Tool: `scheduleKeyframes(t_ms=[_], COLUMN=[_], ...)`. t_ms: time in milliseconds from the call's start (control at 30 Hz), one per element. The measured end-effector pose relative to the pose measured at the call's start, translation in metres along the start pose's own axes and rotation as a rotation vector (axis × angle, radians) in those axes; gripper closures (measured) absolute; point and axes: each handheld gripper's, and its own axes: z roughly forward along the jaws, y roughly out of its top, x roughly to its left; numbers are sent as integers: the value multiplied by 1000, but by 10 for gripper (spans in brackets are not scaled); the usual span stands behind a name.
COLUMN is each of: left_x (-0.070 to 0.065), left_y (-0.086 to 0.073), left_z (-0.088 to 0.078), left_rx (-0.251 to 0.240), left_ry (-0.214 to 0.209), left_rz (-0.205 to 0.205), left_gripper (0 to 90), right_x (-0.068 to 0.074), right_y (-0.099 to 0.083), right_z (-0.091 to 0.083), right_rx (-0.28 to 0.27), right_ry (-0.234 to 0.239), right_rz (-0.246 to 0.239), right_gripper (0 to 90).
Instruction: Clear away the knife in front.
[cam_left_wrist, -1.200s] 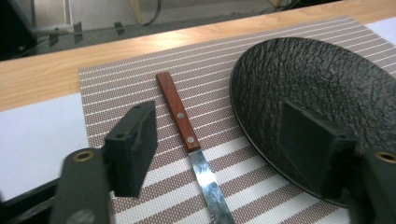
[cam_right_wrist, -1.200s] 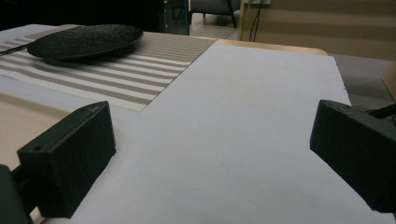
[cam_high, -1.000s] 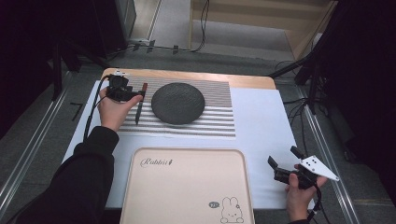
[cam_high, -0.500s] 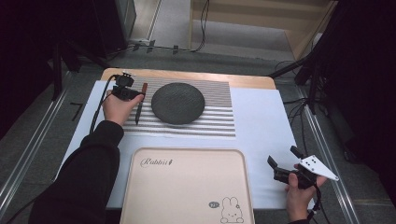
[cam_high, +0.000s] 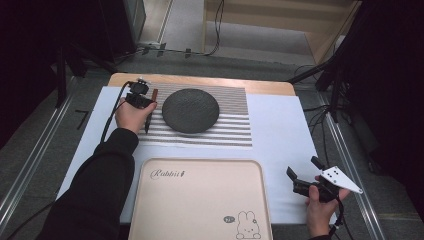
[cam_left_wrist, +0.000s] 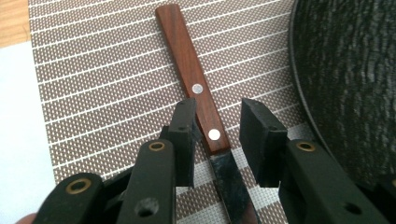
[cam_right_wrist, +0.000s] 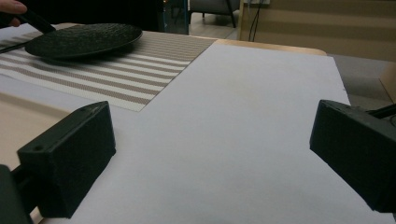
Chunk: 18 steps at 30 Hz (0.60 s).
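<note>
My left gripper straddles knife on striped mat near table's far-left corner, jaws just closing, pads not yet pressing. Plate just beside. Right gripper open over bare white sheet, near-right edge.

Left gripper lowered, jaws just closing, pads not yet pressing; right gripper jaws wide.

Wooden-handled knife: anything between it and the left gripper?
Nothing visible. The left gripper straddles the wooden-handled knife on the striped placemat, its jaws just been closing, with the handle's blade end between them and a gap on the right side. The dark round plate sits beside it, clear.
</note>
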Motion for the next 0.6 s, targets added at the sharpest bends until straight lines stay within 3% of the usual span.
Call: scheduleKeyframes(t_ms=[167,267,400,500,600], left_x=[-2,-6,-6,-9,-10], left_y=[0,-1,-1,-2,-2], left_z=[4,4,4,3,1], left_rx=[15,16,15,12,12], left_ry=[31,58,59,79,70], left_rz=[5,54,59,93,101], left_gripper=[708,768,772,773,774], right_x=[0,0,0,0,0], right_y=[0,0,0,0,0], right_z=[0,0,0,0,0], right_rx=[1,2,3,2,1], right_ry=[-2,-3,-2,-3,-4], right_rz=[1,1,0,1,1], right_gripper=[0,0,0,0,0])
